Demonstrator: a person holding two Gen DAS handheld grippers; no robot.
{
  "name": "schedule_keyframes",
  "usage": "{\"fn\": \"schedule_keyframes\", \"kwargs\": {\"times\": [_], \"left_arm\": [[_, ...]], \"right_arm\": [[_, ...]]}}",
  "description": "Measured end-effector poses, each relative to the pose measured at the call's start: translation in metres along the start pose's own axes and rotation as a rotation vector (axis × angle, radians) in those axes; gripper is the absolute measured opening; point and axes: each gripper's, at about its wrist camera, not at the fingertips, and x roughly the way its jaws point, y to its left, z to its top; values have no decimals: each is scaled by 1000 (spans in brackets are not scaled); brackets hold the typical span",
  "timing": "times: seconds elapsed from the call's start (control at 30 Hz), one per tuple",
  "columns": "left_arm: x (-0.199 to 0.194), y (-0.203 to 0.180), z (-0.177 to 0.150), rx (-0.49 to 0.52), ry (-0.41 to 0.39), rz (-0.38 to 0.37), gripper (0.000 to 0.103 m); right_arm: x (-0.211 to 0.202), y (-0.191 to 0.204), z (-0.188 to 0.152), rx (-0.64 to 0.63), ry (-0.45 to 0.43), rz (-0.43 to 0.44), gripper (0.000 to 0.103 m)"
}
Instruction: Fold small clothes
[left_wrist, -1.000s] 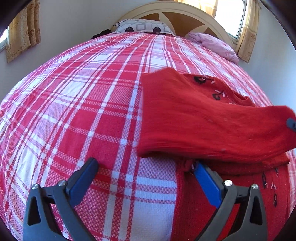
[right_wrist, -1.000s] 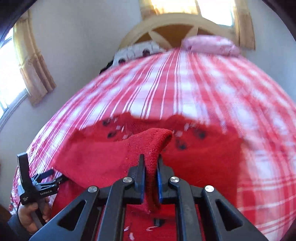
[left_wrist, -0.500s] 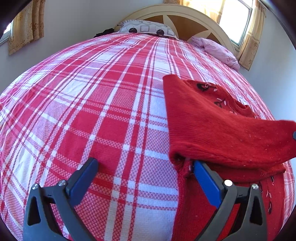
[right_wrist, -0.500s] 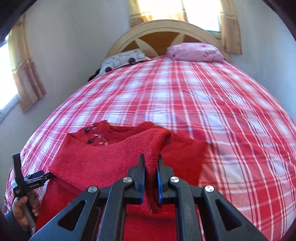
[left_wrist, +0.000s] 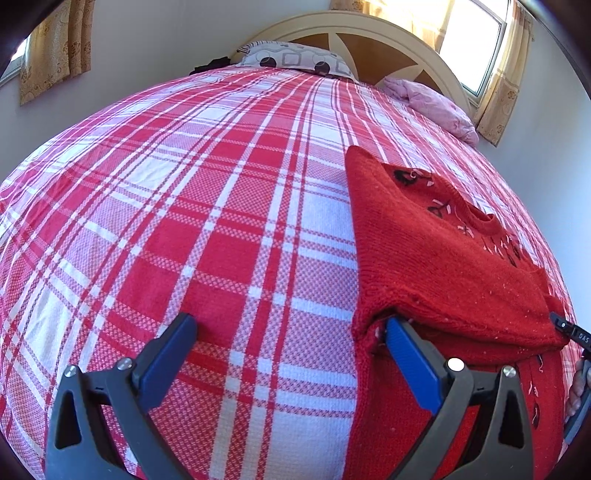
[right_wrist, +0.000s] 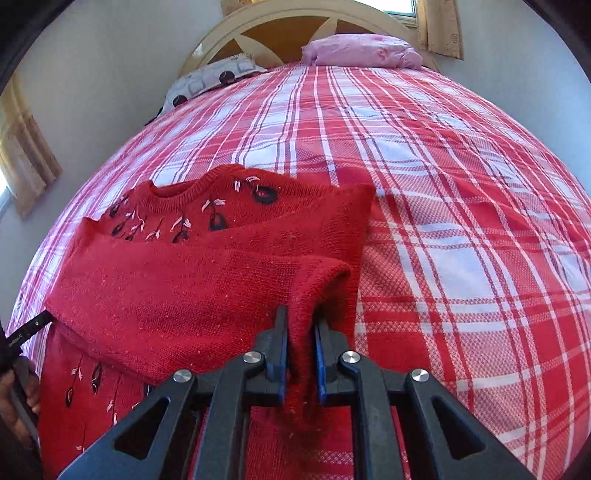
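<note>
Left wrist view: the left gripper (left_wrist: 291, 338) is seen with its jaws spread wide, and nothing is held between them. Its right blue pad (left_wrist: 410, 360) is tucked under the folded edge of the red sweater (left_wrist: 443, 258), and the other pad sits over the checked bedspread (left_wrist: 221, 229). The sweater is laid on the bed at about 3 o'clock from the middle of this view, with its neck hole turned toward 1 o'clock. A grey spotted pillow (left_wrist: 295, 59) and a pink pillow (left_wrist: 436, 103) are seen at the far end, near 12 and 1 o'clock, in front of a cream headboard (left_wrist: 354, 29).

In the right wrist view, a fold of the red sweater (right_wrist: 207, 291) is seen between the pads of the right gripper (right_wrist: 301, 341). Its jaws have just been opening a little, but they are close together and the cloth looks lightly pinched. The sleeve part is laid across the body of the sweater, from 9 o'clock to the middle. Small black and white flower stitches are seen near the neck. The left gripper's tip (right_wrist: 26, 328) is seen at 9 o'clock, at the edge of the sweater, with part of a hand (right_wrist: 14, 391) below it.
</note>
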Motion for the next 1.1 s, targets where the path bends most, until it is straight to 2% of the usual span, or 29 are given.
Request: {"fn": "schedule_keyframes", "kwargs": {"times": [0.07, 0.13, 0.23, 0.33, 0.5, 0.57, 0.63, 0.67, 0.7, 0.8, 0.93, 1.1], "left_arm": [[-6, 2, -3, -18, -21, -2, 103], [-17, 10, -7, -59, -60, 14, 103], [-26, 32, -12, -180, -82, 5, 103], [-35, 34, -11, -207, -111, 20, 103], [-33, 3, 3, -101, -105, 19, 103], [-24, -12, 8, -23, -86, 36, 103], [-10, -25, 11, 62, -57, 116, 103], [-1, -26, 10, 82, -27, 128, 103], [6, -24, 10, 78, 7, 109, 103], [7, -12, 10, 31, 20, 65, 103], [5, -14, 7, 59, 8, 85, 103], [6, -17, 5, 67, 9, 91, 103]], "right_arm": [[-11, 1, 1, -1, -15, -33, 48], [-28, 3, 0, -3, -58, -48, 55], [-49, 15, -2, -50, -112, -23, 55], [-51, 31, -2, -104, -117, 29, 55], [-27, 49, -6, -141, -42, 122, 55], [-11, 49, -11, -137, 20, 96, 55], [-1, 48, -16, -160, 36, 49, 55], [1, 48, -18, -173, 35, 40, 55], [-1, 47, -18, -166, 34, 42, 55], [-8, 48, -17, -154, 36, 43, 55], [-10, 49, -21, -184, 32, 18, 55], [-21, 48, -22, -131, 5, 31, 55]]}}
